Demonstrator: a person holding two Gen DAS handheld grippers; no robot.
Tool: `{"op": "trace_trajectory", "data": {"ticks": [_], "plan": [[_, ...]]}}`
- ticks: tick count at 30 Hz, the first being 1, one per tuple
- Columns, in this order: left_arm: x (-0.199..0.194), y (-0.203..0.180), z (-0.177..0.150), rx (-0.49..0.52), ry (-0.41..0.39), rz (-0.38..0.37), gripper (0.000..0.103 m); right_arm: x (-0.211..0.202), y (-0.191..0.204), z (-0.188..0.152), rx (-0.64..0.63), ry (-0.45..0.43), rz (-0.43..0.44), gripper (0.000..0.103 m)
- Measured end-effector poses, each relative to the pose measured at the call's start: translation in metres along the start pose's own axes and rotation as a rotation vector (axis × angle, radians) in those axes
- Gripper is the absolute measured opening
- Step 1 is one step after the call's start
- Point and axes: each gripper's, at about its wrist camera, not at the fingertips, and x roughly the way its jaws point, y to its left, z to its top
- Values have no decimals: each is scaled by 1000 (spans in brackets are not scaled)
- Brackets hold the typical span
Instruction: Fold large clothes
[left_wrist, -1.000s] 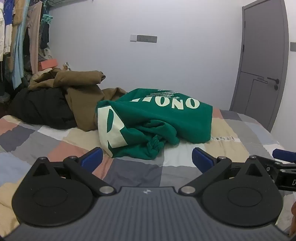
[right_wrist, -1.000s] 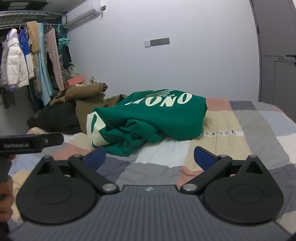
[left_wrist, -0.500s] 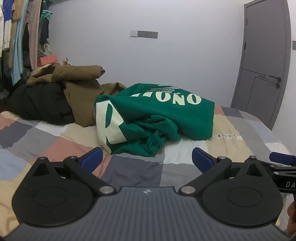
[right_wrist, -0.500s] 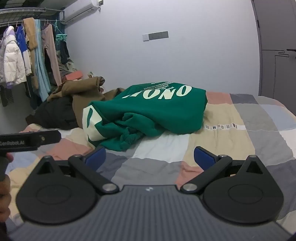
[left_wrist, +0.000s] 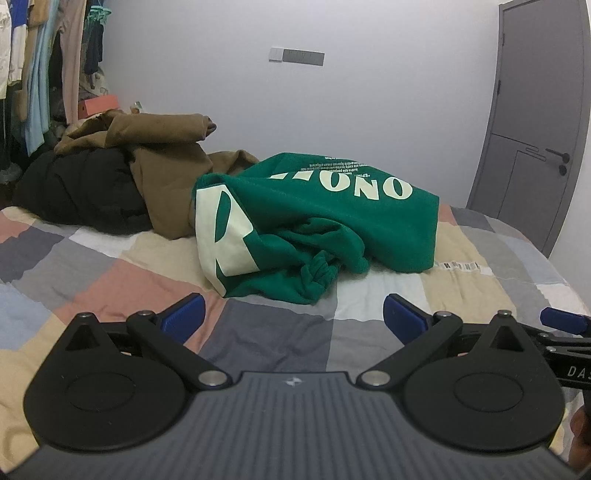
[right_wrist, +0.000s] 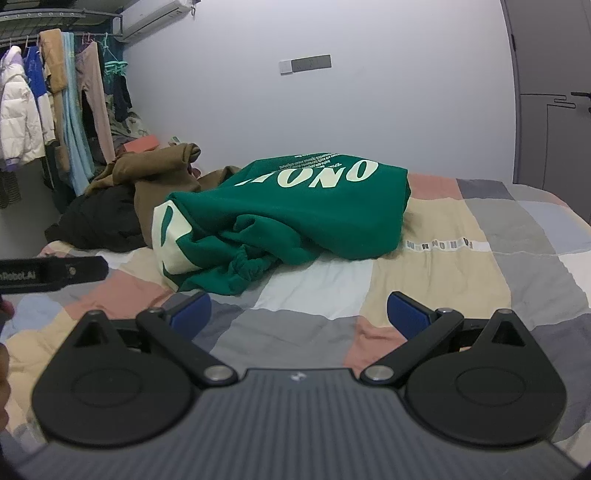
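Observation:
A green sweatshirt (left_wrist: 317, 221) with cream lettering lies crumpled in a heap on the patchwork bed; it also shows in the right wrist view (right_wrist: 295, 210). My left gripper (left_wrist: 293, 317) is open and empty, above the quilt just short of the sweatshirt's near edge. My right gripper (right_wrist: 299, 315) is open and empty, at a similar distance in front of the heap. The right gripper's blue tip (left_wrist: 563, 321) shows at the right edge of the left wrist view. The left gripper's body (right_wrist: 51, 275) shows at the left of the right wrist view.
A brown garment (left_wrist: 162, 162) lies over a black one (left_wrist: 81, 195) behind and left of the sweatshirt. The checked quilt (left_wrist: 280, 332) covers the bed. Clothes hang on a rack (right_wrist: 55, 110) at the far left. A grey door (left_wrist: 535, 129) is at the right.
Both grippers have moved a little forward towards the green sweatshirt, which looks slightly larger. Both stay open and empty. The clothes have not moved.

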Motion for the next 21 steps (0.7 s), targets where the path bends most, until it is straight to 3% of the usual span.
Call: {"op": "trace_trajectory", "data": {"ticks": [21], "plan": [[10,-4,-5,16,-12,20,103,9,-8,-6,14,19,2,103]]}}
